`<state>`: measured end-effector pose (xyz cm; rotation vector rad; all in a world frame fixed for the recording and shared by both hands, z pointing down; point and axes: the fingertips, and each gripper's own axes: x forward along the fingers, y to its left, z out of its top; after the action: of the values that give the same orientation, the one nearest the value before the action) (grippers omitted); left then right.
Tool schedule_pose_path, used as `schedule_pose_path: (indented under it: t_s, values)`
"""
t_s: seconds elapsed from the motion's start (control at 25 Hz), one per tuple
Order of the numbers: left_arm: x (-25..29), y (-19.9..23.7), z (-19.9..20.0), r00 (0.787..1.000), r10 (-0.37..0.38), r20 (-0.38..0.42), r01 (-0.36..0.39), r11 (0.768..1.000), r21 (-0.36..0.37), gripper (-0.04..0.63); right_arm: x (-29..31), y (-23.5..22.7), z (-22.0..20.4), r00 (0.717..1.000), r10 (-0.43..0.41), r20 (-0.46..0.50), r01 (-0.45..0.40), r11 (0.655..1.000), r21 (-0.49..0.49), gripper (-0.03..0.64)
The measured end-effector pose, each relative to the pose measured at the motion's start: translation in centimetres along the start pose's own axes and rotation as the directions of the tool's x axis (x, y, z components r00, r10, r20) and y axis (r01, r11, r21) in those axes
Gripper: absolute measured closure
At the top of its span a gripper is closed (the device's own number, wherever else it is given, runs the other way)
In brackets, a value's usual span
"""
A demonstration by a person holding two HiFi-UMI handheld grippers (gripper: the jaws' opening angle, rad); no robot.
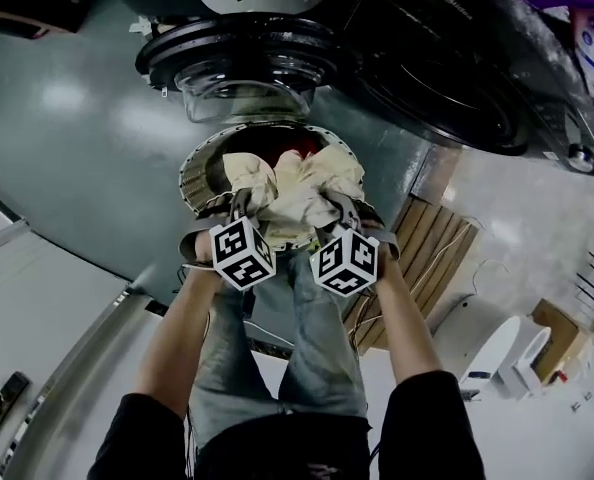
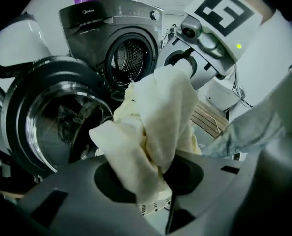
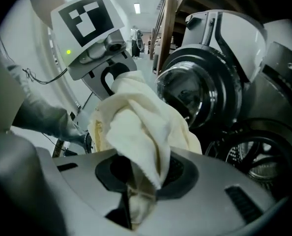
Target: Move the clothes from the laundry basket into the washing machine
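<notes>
Both grippers hold one bunched cream cloth (image 1: 295,190) above the laundry basket (image 1: 190,182), a round basket with a holed rim and a red garment (image 1: 303,150) left inside. My left gripper (image 1: 239,208) is shut on the cloth's left side and my right gripper (image 1: 343,211) on its right side. In the left gripper view the cream cloth (image 2: 153,124) rises out of the left gripper (image 2: 155,183). The right gripper view shows the cream cloth (image 3: 142,124) pinched in the right gripper (image 3: 140,183). The washing machine's round glass door (image 1: 242,68) hangs open just beyond the basket.
A second, dark front-loader (image 1: 447,83) stands to the right, its drum (image 2: 130,58) open. A wooden pallet (image 1: 429,256) lies on the floor at right, with a white appliance (image 1: 497,353) beyond. The person's jeans-clad legs (image 1: 277,348) are below the grippers.
</notes>
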<state>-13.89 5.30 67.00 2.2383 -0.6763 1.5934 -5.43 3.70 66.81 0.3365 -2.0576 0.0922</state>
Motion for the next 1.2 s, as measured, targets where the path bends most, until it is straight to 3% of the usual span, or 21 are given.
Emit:
schedule_pose_path:
  t_s: [0.48,0.72,1.0,1.2]
  values:
    - [-10.3,-3.3,13.0,0.996,0.075,0.056,-0.083,0.986,0.144,0.453,-15.9,-4.4,-1.4,0.987,-0.152,0.050,0.145,0.981,0.127,0.520]
    - [-13.0,-4.7,19.5,0.993,0.083,0.085,-0.102,0.962,0.252,0.453,-21.9,-6.8,-3.6,0.967,-0.246,0.059,0.231,0.954,0.193,0.520]
    - [-14.1,-7.6,25.6,0.986,0.027,0.167,-0.084,0.933,0.350,0.453,-28.0,-8.4,-6.9,0.935,-0.354,-0.015,0.346,0.905,0.248,0.520]
    - [-14.7,-10.2,27.7,0.979,-0.029,0.203,-0.064,0.897,0.438,0.453,-30.8,-7.3,-9.1,0.911,-0.405,-0.077,0.407,0.857,0.316,0.520]
